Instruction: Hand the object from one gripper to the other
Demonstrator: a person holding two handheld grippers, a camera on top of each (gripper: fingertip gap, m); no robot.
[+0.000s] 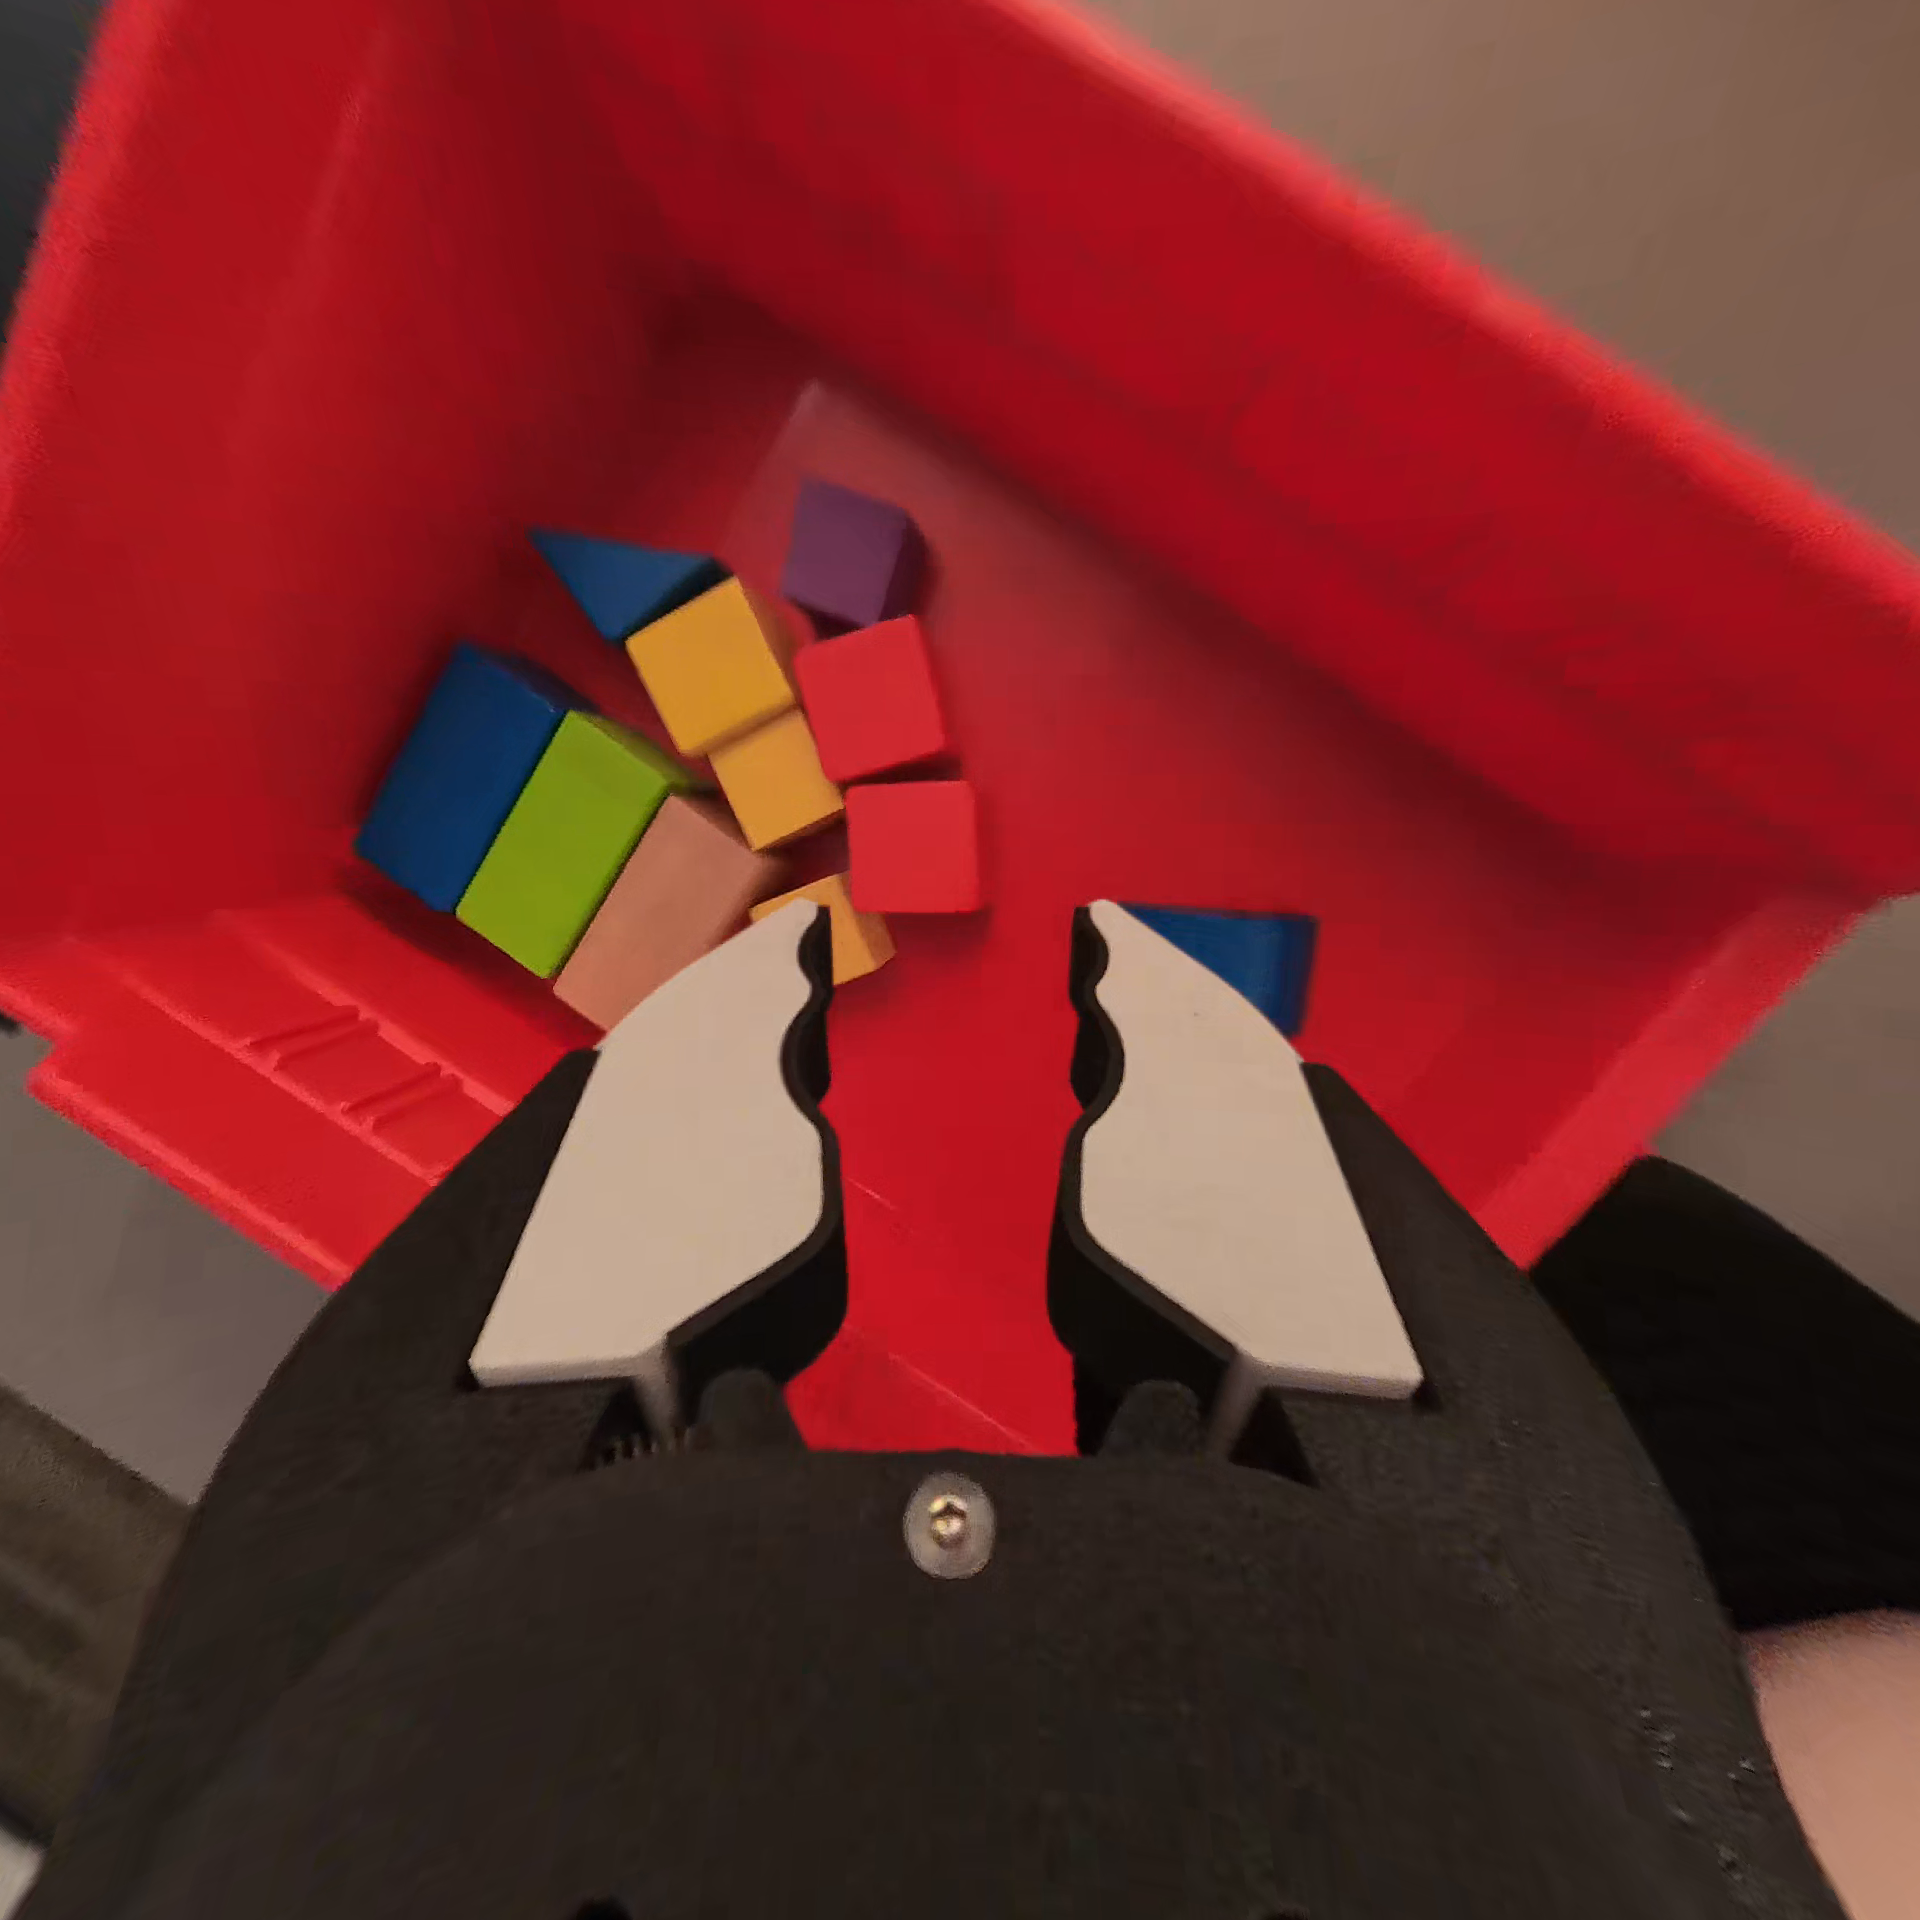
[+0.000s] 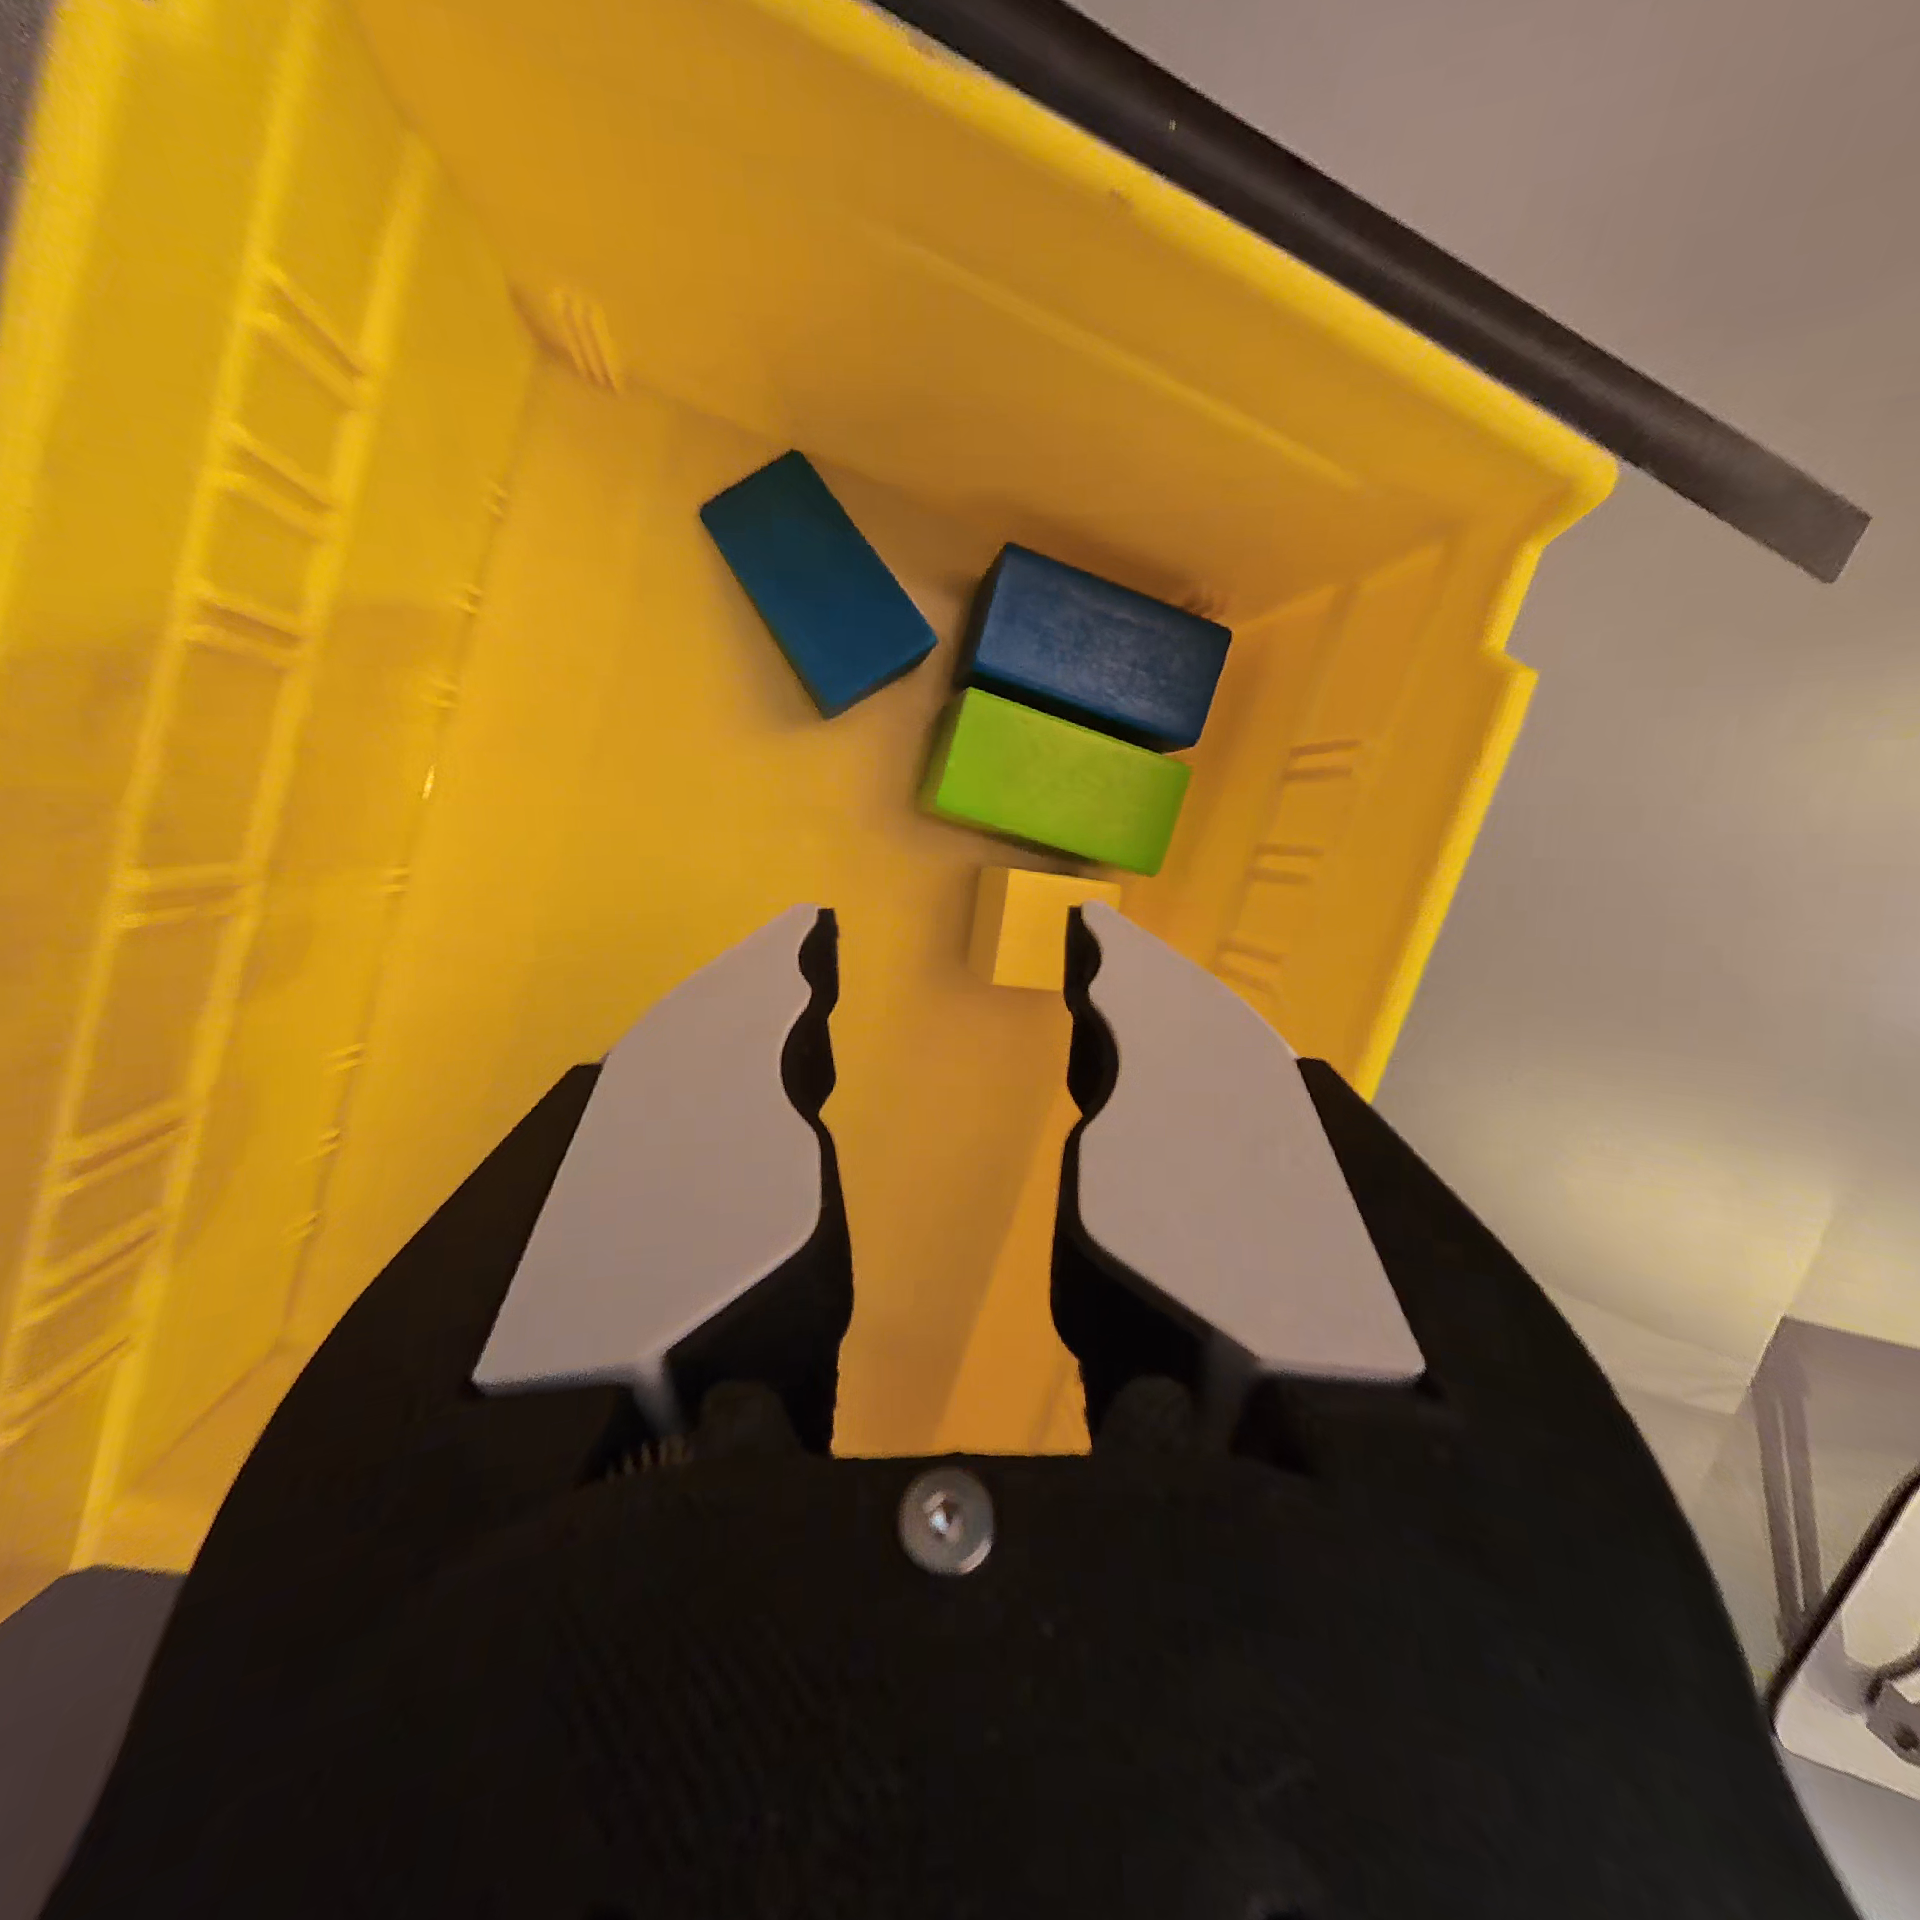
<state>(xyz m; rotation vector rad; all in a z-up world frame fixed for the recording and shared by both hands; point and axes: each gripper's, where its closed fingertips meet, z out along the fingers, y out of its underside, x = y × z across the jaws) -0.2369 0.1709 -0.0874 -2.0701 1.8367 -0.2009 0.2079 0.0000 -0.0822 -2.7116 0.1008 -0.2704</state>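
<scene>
Fingers parted and empty on my left gripper [image 1: 948,920] over the red bin [image 1: 1143,312]; my right gripper [image 2: 948,920], likewise spread, has a yellow cube [image 2: 1023,930] beside its right fingertip.

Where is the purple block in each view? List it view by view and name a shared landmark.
Left wrist view: the purple block lies on the floor of the red bin, upper centre, just above a red cube.
Right wrist view: not in it; this view shows the yellow bin instead.
Shared landmark: none certain; only the pale surface beside each bin appears in both.
</scene>
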